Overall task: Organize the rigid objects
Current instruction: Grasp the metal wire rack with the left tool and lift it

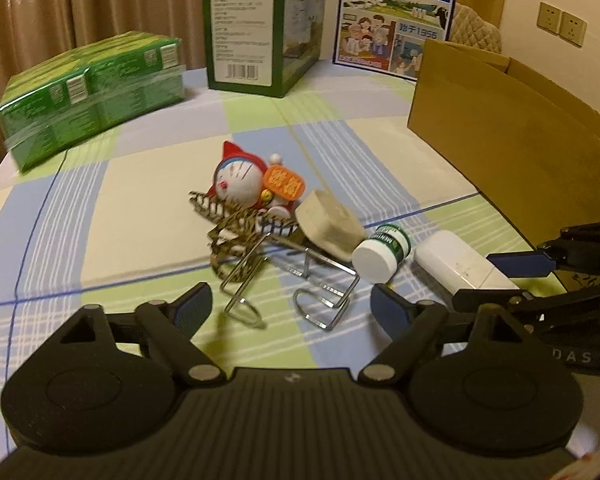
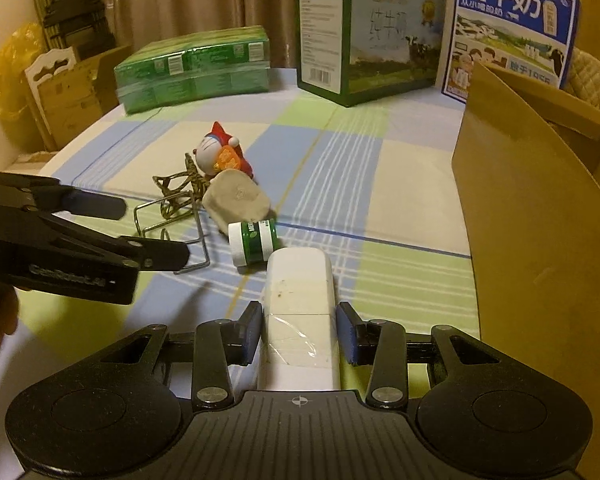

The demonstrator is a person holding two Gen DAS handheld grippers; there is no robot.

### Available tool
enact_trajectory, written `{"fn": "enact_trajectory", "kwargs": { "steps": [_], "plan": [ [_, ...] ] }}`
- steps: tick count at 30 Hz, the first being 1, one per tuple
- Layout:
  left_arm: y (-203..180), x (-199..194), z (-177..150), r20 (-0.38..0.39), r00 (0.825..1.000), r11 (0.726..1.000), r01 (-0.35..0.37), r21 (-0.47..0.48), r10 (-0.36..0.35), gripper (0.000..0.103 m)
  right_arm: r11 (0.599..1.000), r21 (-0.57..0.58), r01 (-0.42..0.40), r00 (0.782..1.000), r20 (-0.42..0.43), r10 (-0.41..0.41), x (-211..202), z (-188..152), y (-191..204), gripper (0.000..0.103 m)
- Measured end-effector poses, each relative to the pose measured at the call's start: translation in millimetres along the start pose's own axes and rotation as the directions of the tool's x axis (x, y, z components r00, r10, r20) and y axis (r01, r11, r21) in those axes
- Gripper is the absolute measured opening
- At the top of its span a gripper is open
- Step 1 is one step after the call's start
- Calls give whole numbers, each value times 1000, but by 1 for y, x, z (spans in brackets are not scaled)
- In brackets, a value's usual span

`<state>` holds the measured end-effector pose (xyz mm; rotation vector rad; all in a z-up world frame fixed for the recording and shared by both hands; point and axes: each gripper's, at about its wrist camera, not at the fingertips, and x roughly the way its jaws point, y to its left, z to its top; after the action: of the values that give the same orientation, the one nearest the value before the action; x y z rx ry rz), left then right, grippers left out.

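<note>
The right tongs sit around the white block, pads beside both its sides; I cannot tell if they squeeze it yet. The block lies on the desk, just beside the green bottle at 11 o'clock. The left tongs hang wide and empty. The brown box waits at 2 o'clock, with bare room between.

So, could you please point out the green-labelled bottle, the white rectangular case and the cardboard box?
green-labelled bottle [image 1: 378, 259]: left wrist view, on its white cap.
white rectangular case [image 2: 298, 280]: right wrist view, on its top face.
cardboard box [image 2: 532, 216]: right wrist view, on its near wall.
</note>
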<state>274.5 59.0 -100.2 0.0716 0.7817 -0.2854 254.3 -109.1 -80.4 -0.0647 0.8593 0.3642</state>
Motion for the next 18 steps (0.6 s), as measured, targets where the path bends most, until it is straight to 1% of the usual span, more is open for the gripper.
{"fn": "enact_trajectory", "kwargs": {
  "steps": [3,7,10,13,16,18],
  "plan": [
    [-4,5,1,12,1000,1000,-12,28,12,75,1000,1,0,1000,4,0,-1,1,0,37],
    [-5,8,2,24,1000,999,-16,47,15,75,1000,8,1,1000,0,-1,1,1,-2,37],
    [-5,7,2,19,1000,999,-17,49,16,73,1000,15,-3,1000,-2,3,2,1,-4,37],
    [-9,4,1,6,999,998,-34,60,34,68,1000,24,-11,1000,-2,11,1,1,-5,37],
    [-13,-4,-3,-16,999,998,-44,54,45,61,1000,24,-15,1000,-1,15,0,1,-4,37],
    [-16,-11,-7,-29,999,998,-43,49,44,59,999,27,-17,1000,-1,17,0,1,-5,37]
  ]
}}
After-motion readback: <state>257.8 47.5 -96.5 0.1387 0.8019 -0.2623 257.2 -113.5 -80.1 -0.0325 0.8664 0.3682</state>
